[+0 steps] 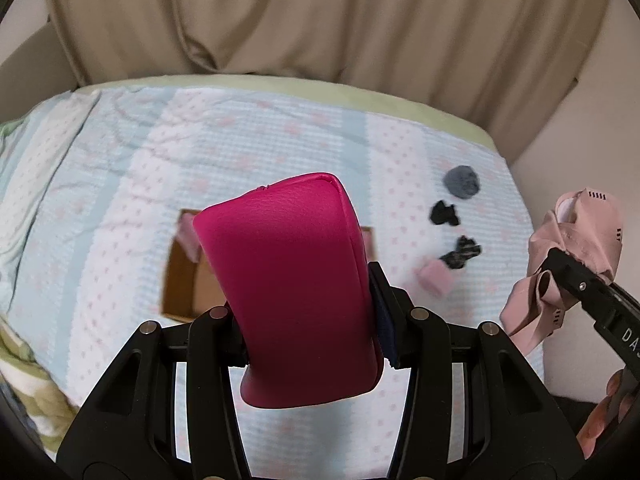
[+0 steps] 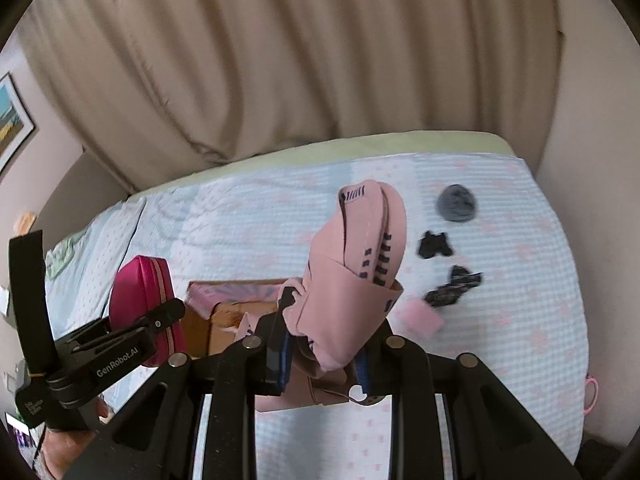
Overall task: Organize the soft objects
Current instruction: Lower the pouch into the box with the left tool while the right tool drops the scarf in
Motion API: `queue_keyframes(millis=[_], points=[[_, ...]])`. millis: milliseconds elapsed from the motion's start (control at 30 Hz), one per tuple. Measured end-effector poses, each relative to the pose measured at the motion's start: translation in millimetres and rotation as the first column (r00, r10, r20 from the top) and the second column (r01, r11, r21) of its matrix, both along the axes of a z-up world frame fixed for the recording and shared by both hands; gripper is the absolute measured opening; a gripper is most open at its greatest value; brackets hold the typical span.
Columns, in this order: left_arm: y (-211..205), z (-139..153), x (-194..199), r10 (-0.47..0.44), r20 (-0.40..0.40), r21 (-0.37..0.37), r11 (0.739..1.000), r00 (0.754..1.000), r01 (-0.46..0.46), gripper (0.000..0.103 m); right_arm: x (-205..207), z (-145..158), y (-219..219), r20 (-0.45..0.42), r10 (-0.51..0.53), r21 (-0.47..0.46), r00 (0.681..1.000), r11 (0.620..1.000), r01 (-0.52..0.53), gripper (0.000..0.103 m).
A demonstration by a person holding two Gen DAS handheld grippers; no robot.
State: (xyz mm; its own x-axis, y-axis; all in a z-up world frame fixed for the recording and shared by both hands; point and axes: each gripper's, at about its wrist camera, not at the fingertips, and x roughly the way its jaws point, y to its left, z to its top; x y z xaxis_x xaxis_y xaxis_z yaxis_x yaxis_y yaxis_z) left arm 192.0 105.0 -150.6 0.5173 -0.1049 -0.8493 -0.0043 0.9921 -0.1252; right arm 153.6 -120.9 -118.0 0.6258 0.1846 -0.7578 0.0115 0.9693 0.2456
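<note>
Carrying two things at once here, both lifted clear of the bed, so I'd call this the transport step, partway between pickup and drop-off. The left gripper point(image 1: 312, 340) is clamped partway closed around a magenta pouch point(image 1: 288, 292), which fills the middle of the left wrist view and stands roughly upright between the jaws. The right gripper point(image 2: 320, 364) is squeezed as tight as it goes on a pink garment point(image 2: 356, 264), a bunched-up piece with dark dash marks that flops up and over toward the centre of the right wrist frame.

The cardboard box point(image 1: 180, 280) sits open on the bedspread point(image 1: 240, 140), mid-left in the left view and mostly hidden behind the pouch. There's already something pink point(image 1: 188, 236) inside at its upper left corner. My guess is the box is where things go, so the next move calls for bringing one gripper over the opening, lowering it and letting go, without the two tools bumping each other, since they're close side by side.

The pouch looks smooth and leathery with a stitched seam and, from the right view, a zipper strip along its edge. Firm enough to hold shape. The garment is limp and could snag on the box rim.

Still loose on the bed, right of centre: a grey ball point(image 1: 462, 186), two dark bits point(image 1: 444, 214) and a small pink piece point(image 1: 434, 278).
</note>
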Motion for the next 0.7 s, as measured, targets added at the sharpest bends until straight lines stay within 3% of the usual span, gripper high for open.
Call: queue_keyframes(millis=[267, 500, 700], points=[[82.8, -37.1, 31.9, -0.025, -0.072, 0.021, 0.999, 0.997, 0.026, 0.043, 27.7, -33.5, 92.9, -0.075, 0.043, -0.018, 0.996, 0.999, -0.044, 0.023], [109.9, -98.0, 71.0, -0.074, -0.178, 0.018, 0.997, 0.981, 0.078, 0.043, 67.2, -87.2, 153.3, -0.188, 0.055, -0.029, 0.981, 0.998, -0.062, 0.023], [112.4, -148.8, 95.9, -0.097, -0.268, -0.015, 0.995, 0.959, 0.096, 0.043, 98.9, -135.9, 174.5, -0.302, 0.078, -0.063, 0.95, 0.993, -0.101, 0.023]])
